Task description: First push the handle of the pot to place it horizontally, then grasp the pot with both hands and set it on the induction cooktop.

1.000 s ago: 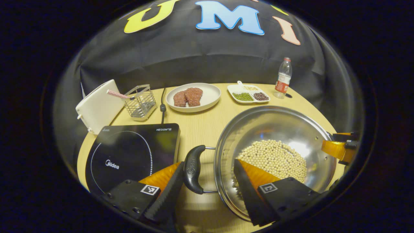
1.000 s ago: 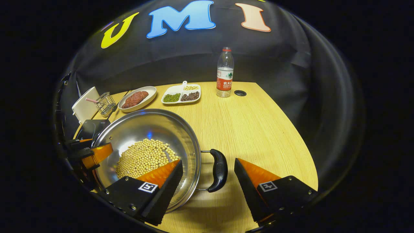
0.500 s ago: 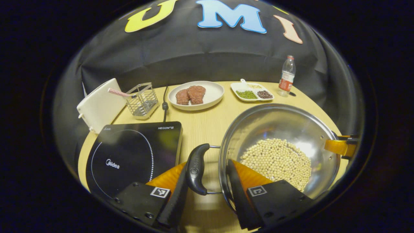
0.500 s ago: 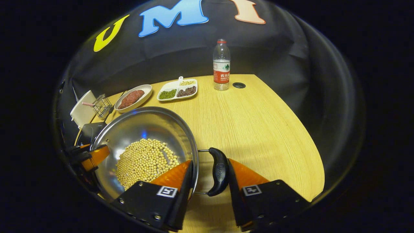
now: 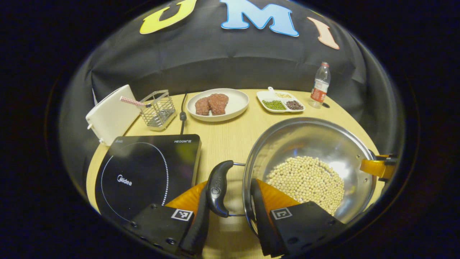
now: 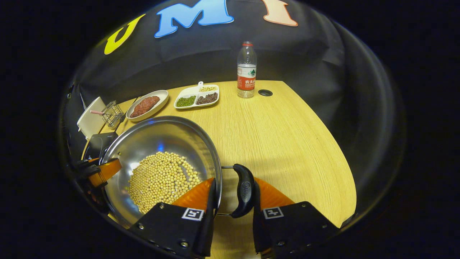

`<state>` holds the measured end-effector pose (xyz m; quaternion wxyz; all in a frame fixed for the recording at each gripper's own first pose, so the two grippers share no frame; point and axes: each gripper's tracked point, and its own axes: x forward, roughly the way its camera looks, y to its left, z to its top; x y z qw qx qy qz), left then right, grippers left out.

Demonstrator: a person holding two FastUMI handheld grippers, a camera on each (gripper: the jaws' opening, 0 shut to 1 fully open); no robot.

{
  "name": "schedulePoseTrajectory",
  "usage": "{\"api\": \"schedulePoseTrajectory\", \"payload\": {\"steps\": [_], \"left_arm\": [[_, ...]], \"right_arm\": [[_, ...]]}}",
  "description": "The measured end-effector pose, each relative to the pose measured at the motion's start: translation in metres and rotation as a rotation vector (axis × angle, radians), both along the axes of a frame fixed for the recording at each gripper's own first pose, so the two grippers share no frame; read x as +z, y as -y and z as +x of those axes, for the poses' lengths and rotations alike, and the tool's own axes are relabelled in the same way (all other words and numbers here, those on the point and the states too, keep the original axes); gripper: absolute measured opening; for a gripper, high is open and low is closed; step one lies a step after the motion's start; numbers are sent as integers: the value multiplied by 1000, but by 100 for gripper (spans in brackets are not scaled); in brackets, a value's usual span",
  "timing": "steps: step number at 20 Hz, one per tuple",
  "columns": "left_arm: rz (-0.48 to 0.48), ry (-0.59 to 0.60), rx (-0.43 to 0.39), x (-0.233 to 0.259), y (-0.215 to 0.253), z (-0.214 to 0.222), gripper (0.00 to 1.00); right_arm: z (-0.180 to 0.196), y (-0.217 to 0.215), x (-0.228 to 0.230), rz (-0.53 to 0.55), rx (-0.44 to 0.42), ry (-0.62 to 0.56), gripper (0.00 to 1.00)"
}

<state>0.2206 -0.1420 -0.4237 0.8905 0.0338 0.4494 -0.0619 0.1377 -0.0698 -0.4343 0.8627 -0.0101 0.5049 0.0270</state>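
Because the bean-filled pot (image 5: pixel 309 158), lower right, looked heavy and slippery, left gripper (image 5: pixel 230 201) and right gripper (image 6: pixel 233 201) clenched its side handles.

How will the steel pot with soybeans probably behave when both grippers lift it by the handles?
The pot probably feels bottom-heavy, since soybeans cover its base. Loose, they could roll sideways if it tilts. Its polished wall looks slippery, so the handles seem safer.

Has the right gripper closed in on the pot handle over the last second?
Yes. The right gripper was spread wide of the pot handle; now its fingers sit close on either side, one by the pot rim.
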Motion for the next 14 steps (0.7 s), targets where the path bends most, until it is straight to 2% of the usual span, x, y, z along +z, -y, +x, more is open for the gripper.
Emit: {"api": "schedulePoseTrajectory", "payload": {"steps": [1,2,3,4,6,8,10,12,13,14], "left_arm": [[-2,-4,4,1,0,-1,61],[-1,-5,7,2,-1,-1,65],[-2,-2,10,2,-2,0,61],[-3,0,18,2,-4,0,65],[-10,2,38,4,-5,-2,61],[-11,-1,51,5,-6,-4,64],[-9,9,46,11,-10,-2,61],[-8,28,37,18,-12,-1,68],[-8,34,29,21,-14,1,64],[-12,35,23,22,-16,3,65]], "right_arm": [[-2,2,0,-2,3,-7,45],[-2,3,3,-6,6,-4,45],[-2,2,7,-14,15,-4,45],[-1,2,10,-18,26,4,45],[-1,2,19,-24,47,13,45],[-2,0,26,-26,52,19,45],[-5,-6,34,-29,56,26,45],[-7,-13,43,-25,45,33,45],[-9,-16,47,-27,37,36,45],[-9,-18,50,-31,32,44,45]]}}
